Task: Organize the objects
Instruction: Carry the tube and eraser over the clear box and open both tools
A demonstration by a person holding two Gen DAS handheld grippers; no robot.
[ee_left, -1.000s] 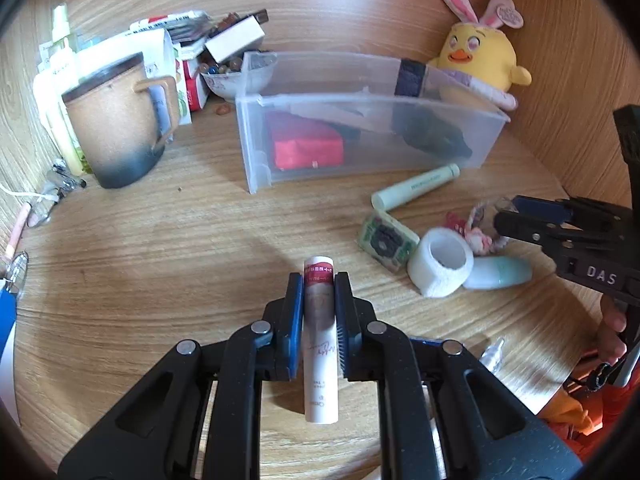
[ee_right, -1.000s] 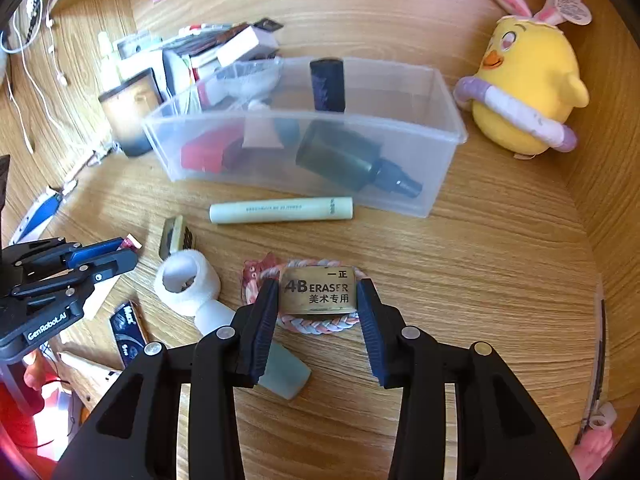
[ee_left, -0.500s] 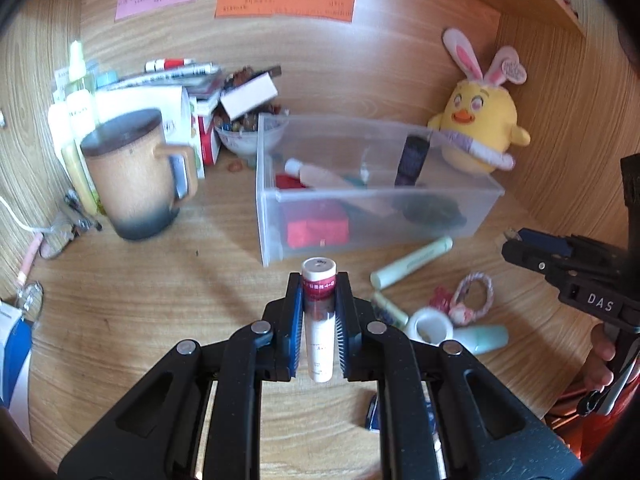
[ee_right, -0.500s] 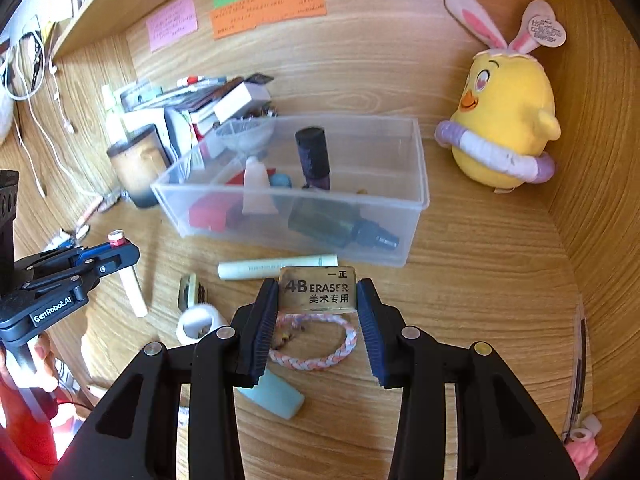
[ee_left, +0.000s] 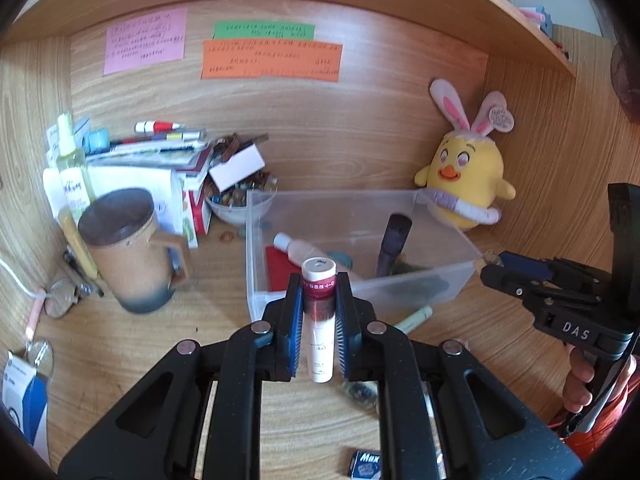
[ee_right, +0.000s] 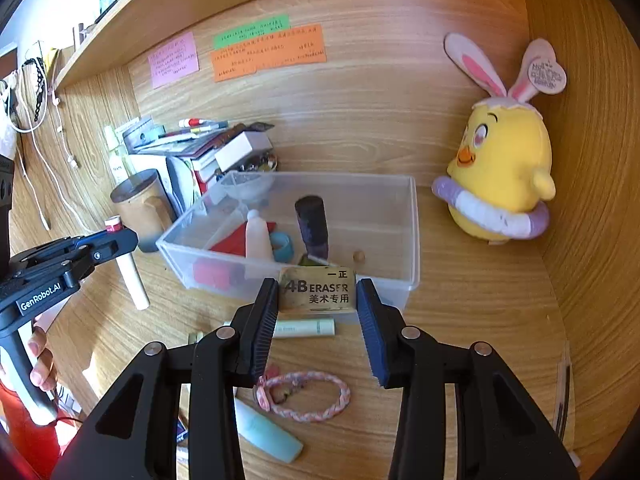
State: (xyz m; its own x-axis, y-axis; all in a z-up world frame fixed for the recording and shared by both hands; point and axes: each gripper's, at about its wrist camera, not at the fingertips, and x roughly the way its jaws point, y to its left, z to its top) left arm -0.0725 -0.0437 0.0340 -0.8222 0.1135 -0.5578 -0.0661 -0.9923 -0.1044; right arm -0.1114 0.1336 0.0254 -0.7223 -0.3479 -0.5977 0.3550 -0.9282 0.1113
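We are holding a white tube [ee_left: 319, 320] upright, pinched in our left gripper [ee_left: 319, 316], and an eraser [ee_right: 317, 290] pinched in our right gripper [ee_right: 318, 312]. The clear bin [ee_right: 412, 232] is lying just ahead of both, nearer the right.

"4B ERASER" on eraser [ee_right: 317, 289] (gold)

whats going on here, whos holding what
A person is tidying desk clutter into a clear bin, with a gripper in each hand. The left gripper is shut on a white tube with a red band; the right gripper holds an eraser. Both hang in front of the bin, nothing dropped in yet. A bracelet and a green tube lie on the desk.
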